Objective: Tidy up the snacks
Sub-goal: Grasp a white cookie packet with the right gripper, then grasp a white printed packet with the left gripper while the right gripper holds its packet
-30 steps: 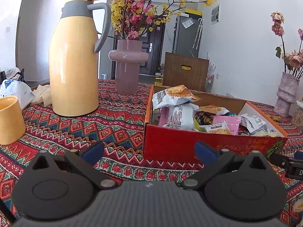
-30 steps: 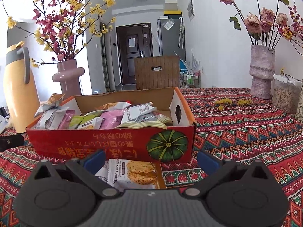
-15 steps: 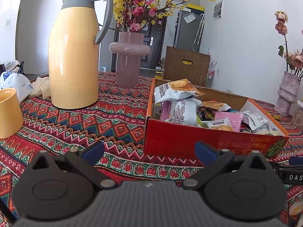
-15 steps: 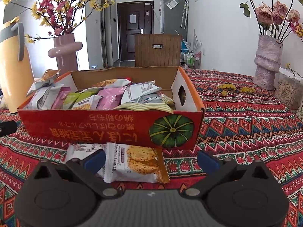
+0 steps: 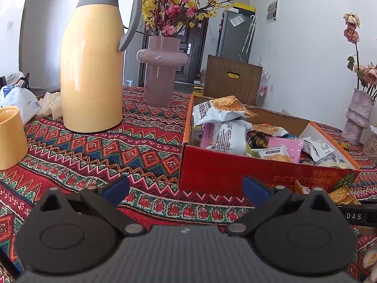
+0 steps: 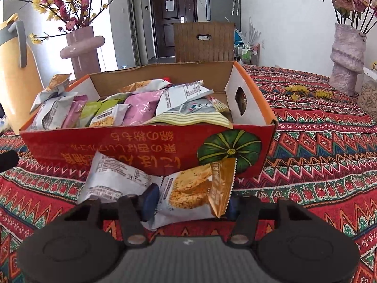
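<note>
Patterned tablecloth [image 5: 99, 151], red zigzag weave, covers the whole table surface. Yellow thermos jug [image 5: 92, 68] with grey collar and handle stands upright at 10 o'clock in the left wrist view. Mauve vase [image 5: 161, 75] holding pink and yellow blossom branches sits just beside the jug, at 12 o'clock. Yellow cup [image 5: 10, 139] at 9 o'clock, well apart from the jug. Wooden chair back [image 6: 204, 42] at 12 o'clock in the right wrist view, dark door [image 6: 173, 18] behind it. Textured grey-lilac vase [image 6: 346, 56] with dried roses at 2 o'clock; fallen yellow petals [image 6: 306, 92] lie near its base.
</note>
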`<state>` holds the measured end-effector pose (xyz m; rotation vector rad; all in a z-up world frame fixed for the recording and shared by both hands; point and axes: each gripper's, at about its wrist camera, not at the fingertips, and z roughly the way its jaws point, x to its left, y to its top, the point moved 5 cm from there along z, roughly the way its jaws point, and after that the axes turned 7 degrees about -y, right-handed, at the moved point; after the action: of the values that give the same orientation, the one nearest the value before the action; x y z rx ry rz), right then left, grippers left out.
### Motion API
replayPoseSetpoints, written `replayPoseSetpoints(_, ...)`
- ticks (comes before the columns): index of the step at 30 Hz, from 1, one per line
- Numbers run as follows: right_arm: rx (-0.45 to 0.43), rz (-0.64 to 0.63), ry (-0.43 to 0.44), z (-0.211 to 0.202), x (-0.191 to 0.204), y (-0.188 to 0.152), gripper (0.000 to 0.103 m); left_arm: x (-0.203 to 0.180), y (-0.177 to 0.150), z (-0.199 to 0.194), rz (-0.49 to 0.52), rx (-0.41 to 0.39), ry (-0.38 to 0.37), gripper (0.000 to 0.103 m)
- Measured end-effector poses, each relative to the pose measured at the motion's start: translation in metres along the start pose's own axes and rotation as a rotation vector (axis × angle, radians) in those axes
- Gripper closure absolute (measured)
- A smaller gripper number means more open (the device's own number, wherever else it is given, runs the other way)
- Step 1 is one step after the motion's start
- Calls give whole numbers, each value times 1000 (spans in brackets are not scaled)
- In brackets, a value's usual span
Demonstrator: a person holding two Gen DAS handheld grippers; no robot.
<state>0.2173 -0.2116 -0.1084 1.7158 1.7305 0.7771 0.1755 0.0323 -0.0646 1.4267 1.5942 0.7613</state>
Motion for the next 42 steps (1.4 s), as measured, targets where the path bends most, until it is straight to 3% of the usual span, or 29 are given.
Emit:
replayPoseSetpoints(1,-4,-7,-2,-1,1,0,57,0,0,0,0,2,0,0)
replayPoseSetpoints(3,-13,-18,2,-3,2,-2,71,0,0,1,-2,4,1,0)
replayPoseSetpoints(8,-68,-12,4,-16,-2,-2,80,1,-1,1,-5,10,4,0)
replayPoseSetpoints(18,-195,35,-25,-46,-33,-8,80,1,-1,4,-2,21,15,0)
replayPoseSetpoints(32,-295,143,-13,-55,-69,-12,80,-5,-7,13,55,58,91,0)
replayPoseSetpoints(37,-302,163,1,-55,-72,-14,80,-18,-2,9,96,78,86,0)
replayPoseSetpoints(42,-310,176,9,-57,-74,-14,80,-56,-3,12,163,118,45,0)
